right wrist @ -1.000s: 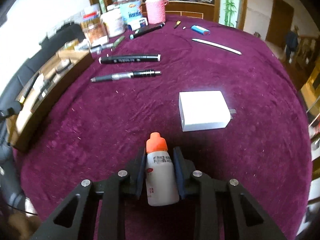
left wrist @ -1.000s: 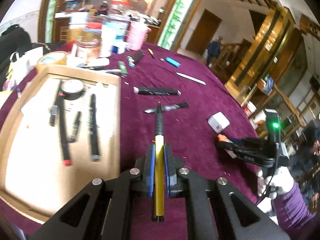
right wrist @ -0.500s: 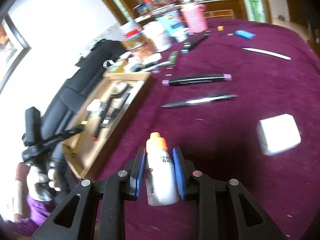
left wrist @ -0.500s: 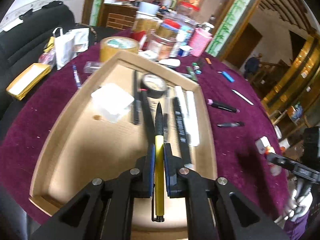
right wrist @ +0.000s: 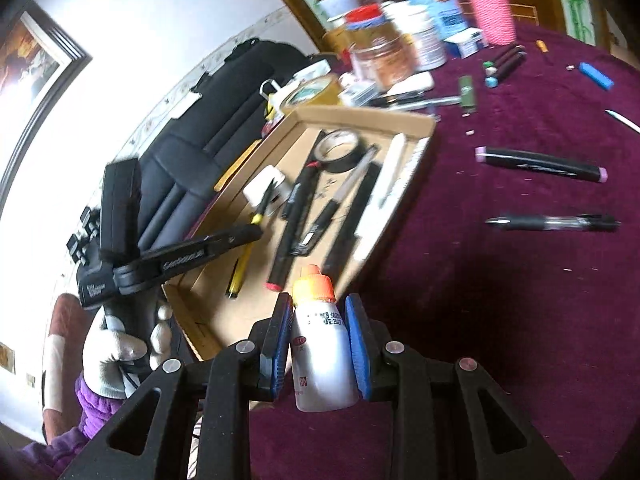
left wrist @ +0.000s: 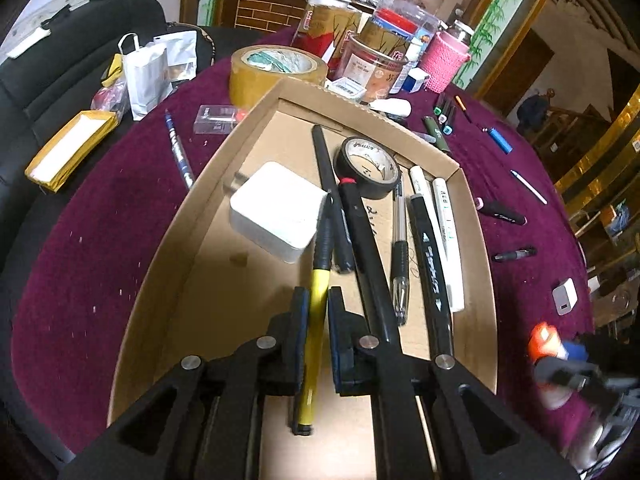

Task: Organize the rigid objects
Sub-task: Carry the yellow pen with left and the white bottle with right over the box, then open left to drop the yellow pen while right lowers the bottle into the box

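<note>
1. The left claw (left wrist: 317, 306) is closed on a yellow pen (left wrist: 316, 300) with a black grip, which is held lengthwise between the blue pads and pointed out over the cardboard tray (left wrist: 176, 240).
2. The pen's black tip is seen just beside a white charger block (left wrist: 276, 210) that lies inside the tray.
3. Further items are seen in the tray: a roll of black tape (left wrist: 368, 168), several black markers, a clear-barrelled pen and two white markers set side by side near the right wall.
4. The right claw (right wrist: 318, 340) is clamped on a small white bottle (right wrist: 320, 356) with an orange cap, held upright between its pads above the purple table (right wrist: 500, 300), just beside the tray's near corner.
5. In the right wrist view the left claw is seen held by a gloved hand (right wrist: 116, 344) over the tray's left side.
6. On the table outside the tray lie a black marker with pink ends (right wrist: 540, 164), a clear pen (right wrist: 552, 222), a blue lighter (right wrist: 596, 75) and a second white charger (left wrist: 565, 297).
7. A roll of brown packing tape (left wrist: 276, 70) and several jars stand behind the tray.
</note>
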`<state>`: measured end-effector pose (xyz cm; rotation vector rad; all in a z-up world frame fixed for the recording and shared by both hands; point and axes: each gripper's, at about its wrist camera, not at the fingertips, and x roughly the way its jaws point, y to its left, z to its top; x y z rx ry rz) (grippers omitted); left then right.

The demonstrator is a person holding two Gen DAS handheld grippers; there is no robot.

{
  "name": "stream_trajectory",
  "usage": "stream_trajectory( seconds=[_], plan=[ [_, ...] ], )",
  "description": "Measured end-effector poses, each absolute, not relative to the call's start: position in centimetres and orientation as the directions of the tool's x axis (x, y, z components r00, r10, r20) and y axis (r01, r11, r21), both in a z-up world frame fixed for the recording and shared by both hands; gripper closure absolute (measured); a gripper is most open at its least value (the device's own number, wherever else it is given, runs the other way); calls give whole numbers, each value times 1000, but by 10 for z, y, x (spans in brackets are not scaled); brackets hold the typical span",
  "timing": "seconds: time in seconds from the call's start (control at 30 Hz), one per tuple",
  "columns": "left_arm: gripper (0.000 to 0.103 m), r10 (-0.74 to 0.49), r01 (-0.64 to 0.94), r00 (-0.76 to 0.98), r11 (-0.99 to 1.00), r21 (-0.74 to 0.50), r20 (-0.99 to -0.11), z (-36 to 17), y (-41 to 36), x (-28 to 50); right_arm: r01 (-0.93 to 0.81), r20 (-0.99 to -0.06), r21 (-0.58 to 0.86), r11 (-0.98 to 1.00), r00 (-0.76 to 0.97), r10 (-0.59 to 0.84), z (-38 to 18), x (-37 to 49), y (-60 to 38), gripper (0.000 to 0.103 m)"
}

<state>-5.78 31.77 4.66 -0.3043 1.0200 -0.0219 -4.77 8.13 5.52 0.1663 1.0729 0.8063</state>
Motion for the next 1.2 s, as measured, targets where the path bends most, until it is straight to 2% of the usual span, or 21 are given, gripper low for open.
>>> stream_trajectory(
  seconds=[0.17,0.23,0.27,0.33,0.37,0.5,0.67,0.8,1.0,1.03,1.1,1.17,1.2],
  plan=[
    [84,-150,-128,489,962,-241,-859,43,325,-35,-536,-735,481,694,185,653,52,-50,119,73],
    [81,-171,-131,492,955,-267,-853,42,329,-32,-547,-744,471,692,175,645,50,-52,132,73],
    [72,-181,-133,499,951,-281,-848,43,331,-33,-552,-751,463,693,171,638,49,-52,138,73],
    [55,-206,-131,528,939,-319,-824,48,335,-40,-555,-763,456,696,160,627,44,-52,149,73],
    [52,-221,-129,547,931,-342,-807,51,337,-46,-554,-767,453,698,157,622,43,-51,151,73],
    [50,-267,-120,619,897,-425,-739,66,350,-71,-549,-783,448,706,140,606,35,-48,167,73],
    [34,-214,-142,726,883,-448,-653,92,370,-110,-547,-782,469,693,108,614,30,-39,187,73],
    [30,-169,-163,769,881,-445,-617,102,384,-133,-537,-790,473,699,93,606,24,-30,204,73],
    [29,-170,-169,763,879,-446,-624,96,389,-143,-515,-813,420,747,153,562,20,-22,219,72],
    [27,-171,-172,761,877,-449,-625,95,389,-143,-510,-813,416,753,162,559,19,-20,220,70],
    [24,-173,-178,759,873,-455,-628,92,390,-146,-499,-812,415,761,175,557,20,-17,217,56],
    [24,-178,-180,758,867,-464,-628,90,390,-147,-498,-811,402,768,195,551,23,-19,212,47],
    [24,-178,-182,758,867,-465,-628,90,389,-147,-499,-808,397,771,209,551,26,-21,207,47]
  ],
)
